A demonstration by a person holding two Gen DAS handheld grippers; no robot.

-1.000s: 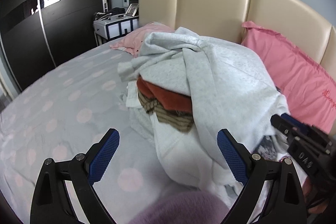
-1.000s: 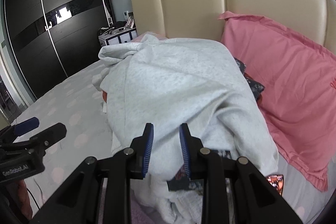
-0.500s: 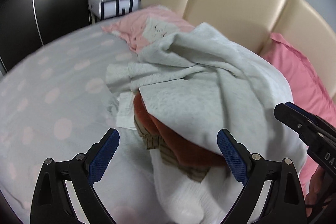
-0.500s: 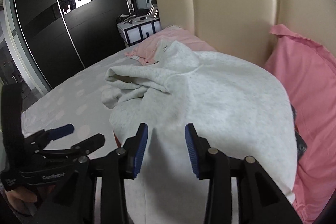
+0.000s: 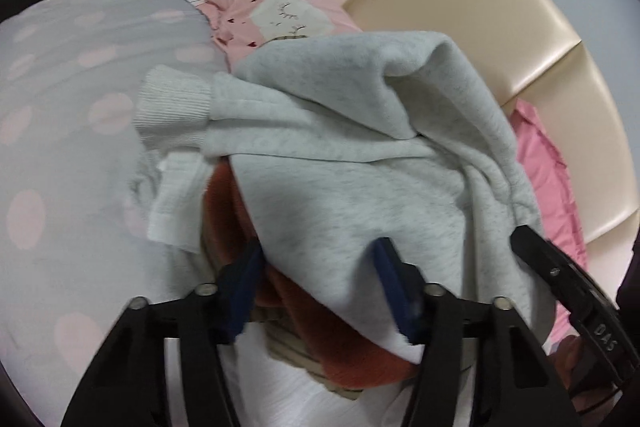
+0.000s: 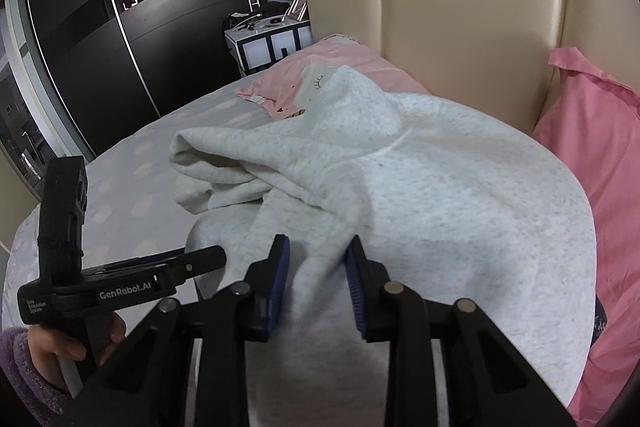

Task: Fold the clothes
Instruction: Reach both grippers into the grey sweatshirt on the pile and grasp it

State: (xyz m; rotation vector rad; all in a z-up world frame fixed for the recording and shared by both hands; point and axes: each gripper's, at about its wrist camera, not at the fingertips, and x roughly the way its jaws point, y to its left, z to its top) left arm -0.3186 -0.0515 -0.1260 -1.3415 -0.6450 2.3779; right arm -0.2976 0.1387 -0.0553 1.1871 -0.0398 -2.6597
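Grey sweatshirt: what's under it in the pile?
Under the grey sweatshirt, the left wrist view shows a rust-orange garment, a striped piece below it and white fabric. The rest of the pile is covered.

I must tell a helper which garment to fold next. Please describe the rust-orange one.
On the bed, find the clothes heap before the beige headboard. The rust-orange garment lies under the pale grey sweatshirt, the pile's only fuzzy orange piece.
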